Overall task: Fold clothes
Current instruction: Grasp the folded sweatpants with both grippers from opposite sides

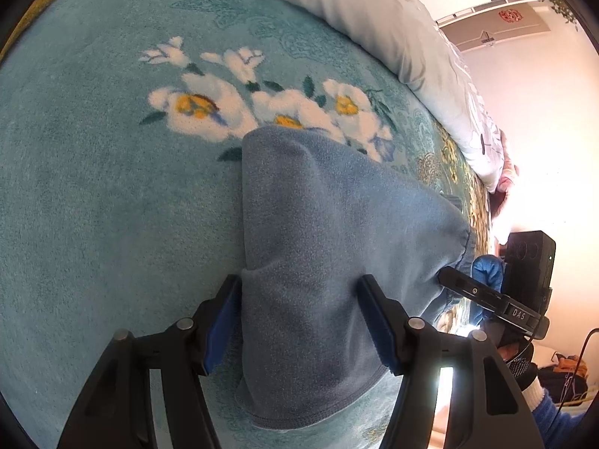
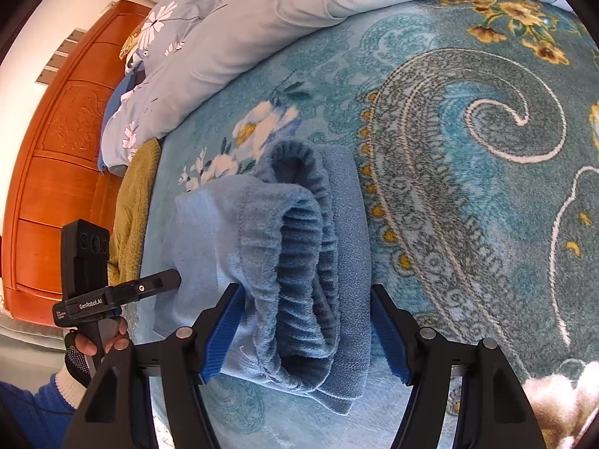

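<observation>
We hold both tongs wide open around the blue fleece pants (image 1: pixel 329 247), which lie folded on the teal flowered blanket (image 1: pixel 93 202). Our left gripper (image 1: pixel 299 299) straddles the leg end; our right gripper (image 2: pixel 305 310) straddles the elastic waistband (image 2: pixel 299 262). A pale quilt (image 2: pixel 262 37) lies beyond.

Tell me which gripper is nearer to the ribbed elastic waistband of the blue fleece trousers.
Right. The right gripper straddles the ribbed elastic waistband; the left gripper brackets the plain end of the blue fleece trousers, away from it.
</observation>
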{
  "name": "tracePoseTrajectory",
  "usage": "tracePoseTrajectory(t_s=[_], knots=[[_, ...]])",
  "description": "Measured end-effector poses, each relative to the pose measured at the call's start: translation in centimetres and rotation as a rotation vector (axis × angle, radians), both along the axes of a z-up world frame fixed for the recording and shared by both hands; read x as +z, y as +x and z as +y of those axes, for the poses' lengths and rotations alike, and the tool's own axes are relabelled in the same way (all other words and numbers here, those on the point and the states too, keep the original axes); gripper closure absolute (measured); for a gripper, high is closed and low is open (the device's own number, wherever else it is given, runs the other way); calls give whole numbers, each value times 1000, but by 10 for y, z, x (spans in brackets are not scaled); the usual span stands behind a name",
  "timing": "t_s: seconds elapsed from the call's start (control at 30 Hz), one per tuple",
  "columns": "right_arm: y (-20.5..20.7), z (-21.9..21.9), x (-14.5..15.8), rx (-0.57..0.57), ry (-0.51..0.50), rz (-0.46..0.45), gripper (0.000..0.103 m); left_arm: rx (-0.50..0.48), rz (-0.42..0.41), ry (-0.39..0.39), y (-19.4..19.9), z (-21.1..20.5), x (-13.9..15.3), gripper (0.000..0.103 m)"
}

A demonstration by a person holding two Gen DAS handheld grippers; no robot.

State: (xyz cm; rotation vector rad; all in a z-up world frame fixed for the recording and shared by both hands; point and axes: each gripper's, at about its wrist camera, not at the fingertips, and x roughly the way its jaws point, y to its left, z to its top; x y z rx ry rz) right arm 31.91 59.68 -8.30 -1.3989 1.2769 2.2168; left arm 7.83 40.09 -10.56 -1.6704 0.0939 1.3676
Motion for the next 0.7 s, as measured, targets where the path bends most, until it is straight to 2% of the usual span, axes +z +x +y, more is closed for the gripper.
tracePoseTrajectory(t_s=[0.13, 0.4, 0.47, 0.7], knots=[[6, 7, 8, -46, -13, 38, 32, 21, -12, -9, -9, 3, -2, 38], [-1, 4, -7, -36, -51, 24, 32, 5, -76, 18, -3, 0, -3, 38], [-1, 4, -7, -39, -49, 27, 33, -12, -49, 24, 4, 0, -1, 38], [-3, 1, -7, -38, -31, -8, 54, -37, 18, 20, 15, 2, 8, 43]])
